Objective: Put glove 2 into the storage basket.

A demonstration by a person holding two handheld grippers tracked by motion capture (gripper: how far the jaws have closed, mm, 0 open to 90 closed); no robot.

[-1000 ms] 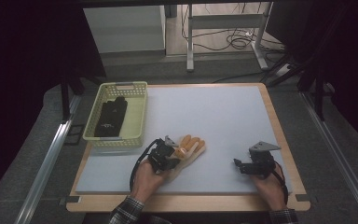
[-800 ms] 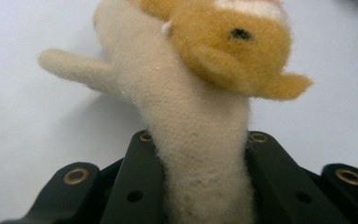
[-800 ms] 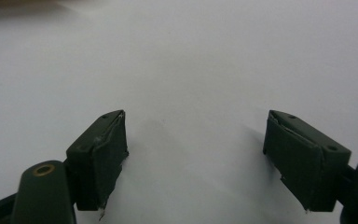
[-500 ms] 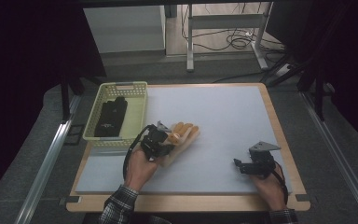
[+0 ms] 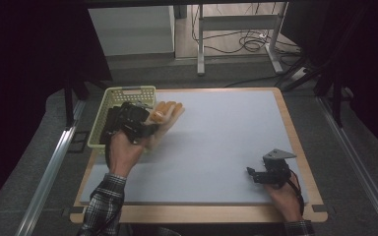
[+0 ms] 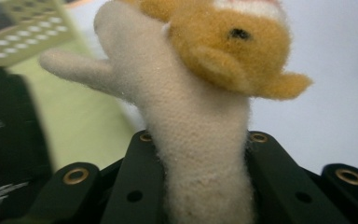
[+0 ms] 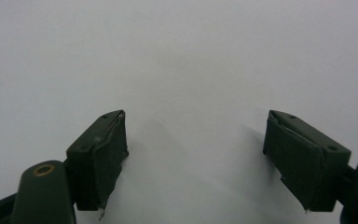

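A plush toy [image 5: 166, 113] with an orange head and a cream body is held up in my left gripper [image 5: 146, 129], which is shut on its cream body [image 6: 200, 149]. In the high view the toy hangs at the right rim of the yellow-green basket [image 5: 128, 90]. From the left gripper view the toy's orange head [image 6: 233, 46] points away, with the basket [image 6: 23, 28] behind it on the left. My right gripper [image 5: 254, 173] rests on the mat at the front right. It stands open over bare mat [image 7: 196, 154], with nothing between its jaws.
A black object [image 5: 112, 123] lies inside the basket, partly behind my left hand. The pale blue-grey mat [image 5: 226, 132] covers the wooden table. Past the table's far edge there are metal frame legs and cables [image 5: 248, 42] on the floor.
My left hand has lifted the plush toy off the mat and carried it up and left to the basket's right rim. The right gripper has stayed still.
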